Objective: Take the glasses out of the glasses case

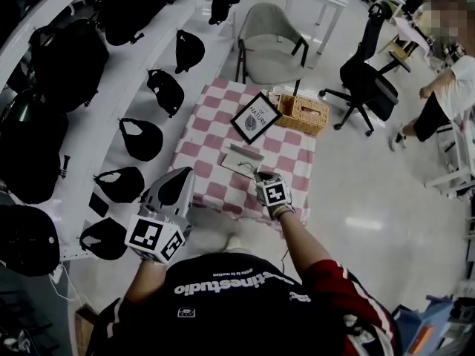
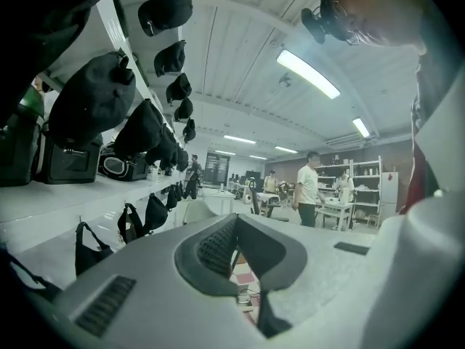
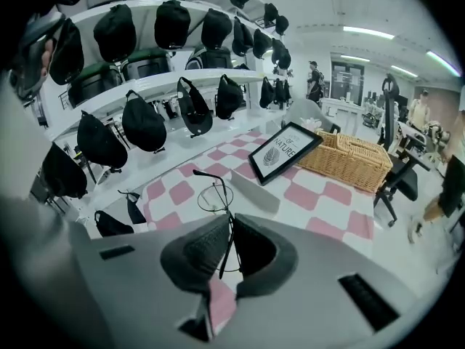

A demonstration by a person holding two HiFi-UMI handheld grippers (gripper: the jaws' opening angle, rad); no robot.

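Note:
A thin black wire pair of glasses (image 3: 213,195) hangs above the pink-and-white checked table (image 1: 297,165). My right gripper (image 3: 228,244) is shut on one part of the frame, which runs up between its pads. In the head view the right gripper (image 1: 260,175) is over the table's near edge, just in front of the flat grey glasses case (image 1: 239,159). The case (image 3: 256,192) lies on the cloth beyond the held glasses. My left gripper (image 1: 177,188) is raised off the table's left side, pointing level into the room. Its jaws (image 2: 240,264) are together with nothing between them.
A black-framed sign (image 1: 254,117) leans against a wicker basket (image 1: 300,113) at the table's far side. A grey chair (image 1: 271,39) stands behind the table, a black office chair (image 1: 367,80) to the right. White shelves with black bags (image 1: 141,138) run along the left. A person (image 1: 445,95) stands at far right.

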